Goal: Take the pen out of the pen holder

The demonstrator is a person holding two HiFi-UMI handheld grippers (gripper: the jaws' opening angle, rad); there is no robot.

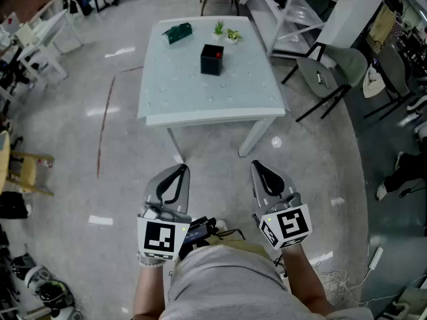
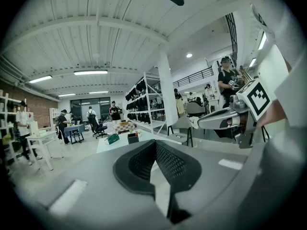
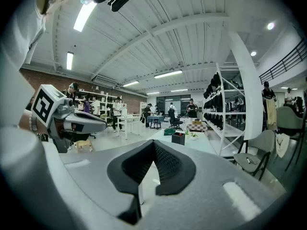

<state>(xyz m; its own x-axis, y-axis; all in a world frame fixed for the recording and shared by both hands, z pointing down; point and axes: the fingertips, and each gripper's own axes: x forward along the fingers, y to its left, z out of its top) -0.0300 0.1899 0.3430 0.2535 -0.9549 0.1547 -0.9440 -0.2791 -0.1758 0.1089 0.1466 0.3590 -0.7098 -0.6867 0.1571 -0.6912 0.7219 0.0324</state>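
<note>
A black, box-shaped pen holder [image 1: 212, 59] stands near the middle of a white table [image 1: 200, 102], well ahead of me. It is small and distant in the left gripper view [image 2: 133, 138] and the right gripper view [image 3: 178, 138]. I cannot make out the pen itself. My left gripper [image 1: 181, 171] and right gripper [image 1: 257, 166] hang side by side over the floor, short of the table's near edge. Both are shut with nothing between the jaws. Each gripper view shows the other gripper beside it: the right one [image 2: 225, 120], the left one [image 3: 79, 122].
On the table's far side lie a green object [image 1: 178, 32] and two small potted plants [image 1: 225, 33]. Dark chairs [image 1: 333, 79] and white shelving [image 1: 293, 9] stand to the right. White desks [image 1: 37, 42] and a wooden stool [image 1: 27, 172] stand to the left. People are far off.
</note>
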